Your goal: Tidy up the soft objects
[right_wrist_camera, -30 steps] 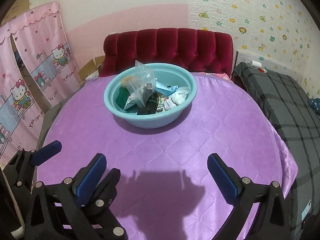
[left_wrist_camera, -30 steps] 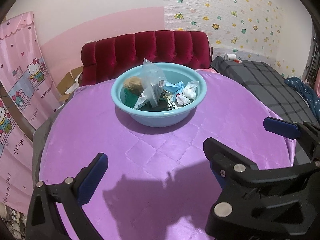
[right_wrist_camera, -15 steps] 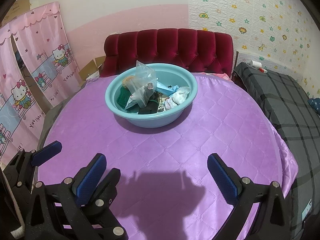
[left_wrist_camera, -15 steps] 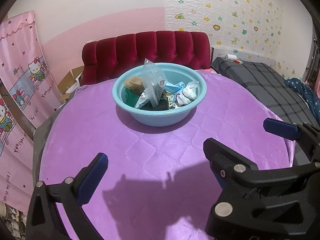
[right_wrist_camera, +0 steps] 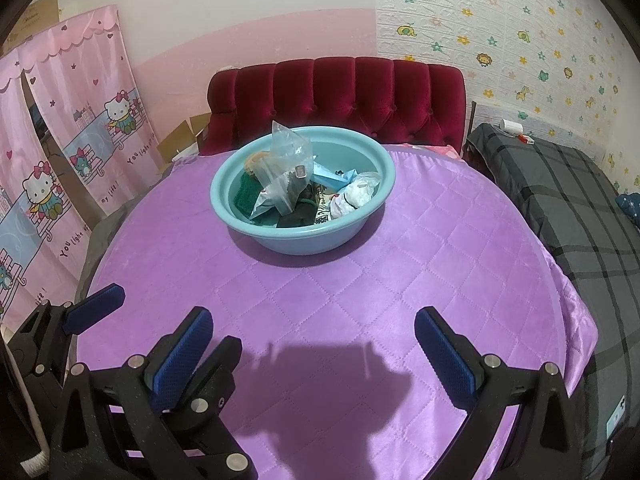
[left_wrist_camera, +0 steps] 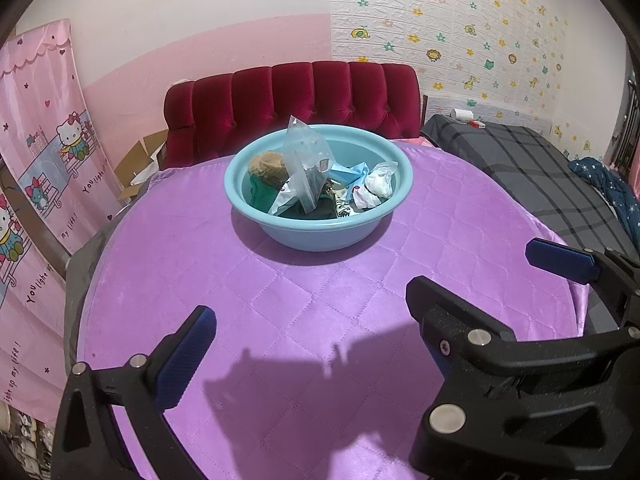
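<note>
- A light blue basin [left_wrist_camera: 320,236] is seen standing on the far half of a round table [left_wrist_camera: 280,300] that is covered by a purple quilted cloth.
- The basin is filled with a jumble of soft objects: a clear plastic bag [left_wrist_camera: 306,160] standing tallest in the middle, a tan plush piece [left_wrist_camera: 266,166] over a green knitted item [left_wrist_camera: 262,196] at the left, a light blue packet [left_wrist_camera: 348,172] behind, and a white crumpled bundle [left_wrist_camera: 378,186] at the right.
- The left hand-held gripper [left_wrist_camera: 316,330] is held open over the near part of the table, its blue-padded fingers set wide apart with nothing between them.
- The right hand-held gripper [right_wrist_camera: 314,350] is likewise held open and empty over the near edge of the table, just to the right of the left one, whose fingers [right_wrist_camera: 94,308] are seen at the lower left of the right wrist view.
- Both grippers are kept well apart from the basin, and dark shadows are cast by them on the cloth in front.
- A dark red tufted headboard [right_wrist_camera: 340,96] is seen behind the far edge of the table.
- A bed with a grey plaid cover [right_wrist_camera: 568,200] is placed at the right, and pink cartoon-cat curtains [right_wrist_camera: 72,140] are hung at the left.
</note>
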Motion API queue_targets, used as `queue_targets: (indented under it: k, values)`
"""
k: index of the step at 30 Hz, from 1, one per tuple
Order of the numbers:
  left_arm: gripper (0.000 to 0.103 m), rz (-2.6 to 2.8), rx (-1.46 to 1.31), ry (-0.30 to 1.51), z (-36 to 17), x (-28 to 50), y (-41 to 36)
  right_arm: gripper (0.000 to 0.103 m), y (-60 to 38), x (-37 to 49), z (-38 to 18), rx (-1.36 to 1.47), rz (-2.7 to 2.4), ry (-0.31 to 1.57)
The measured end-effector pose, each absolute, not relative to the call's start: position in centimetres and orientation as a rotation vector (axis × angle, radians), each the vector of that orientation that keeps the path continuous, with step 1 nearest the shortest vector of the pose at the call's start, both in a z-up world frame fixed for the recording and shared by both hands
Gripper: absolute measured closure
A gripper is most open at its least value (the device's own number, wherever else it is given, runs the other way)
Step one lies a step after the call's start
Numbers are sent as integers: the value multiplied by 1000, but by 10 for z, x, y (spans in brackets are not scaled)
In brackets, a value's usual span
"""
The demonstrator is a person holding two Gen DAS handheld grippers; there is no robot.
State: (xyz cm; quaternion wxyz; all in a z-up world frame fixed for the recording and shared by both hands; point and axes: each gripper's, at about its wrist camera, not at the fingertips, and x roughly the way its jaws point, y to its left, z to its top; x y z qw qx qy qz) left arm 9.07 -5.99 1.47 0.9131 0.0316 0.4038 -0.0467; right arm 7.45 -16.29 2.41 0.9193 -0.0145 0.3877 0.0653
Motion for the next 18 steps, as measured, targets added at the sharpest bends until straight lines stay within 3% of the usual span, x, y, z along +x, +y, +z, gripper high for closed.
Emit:
queue_targets:
  k: [18]
  values:
    - [0, -105, 60, 829, 16, 91, -62, 0, -162, 74, 25, -33, 129, 786]
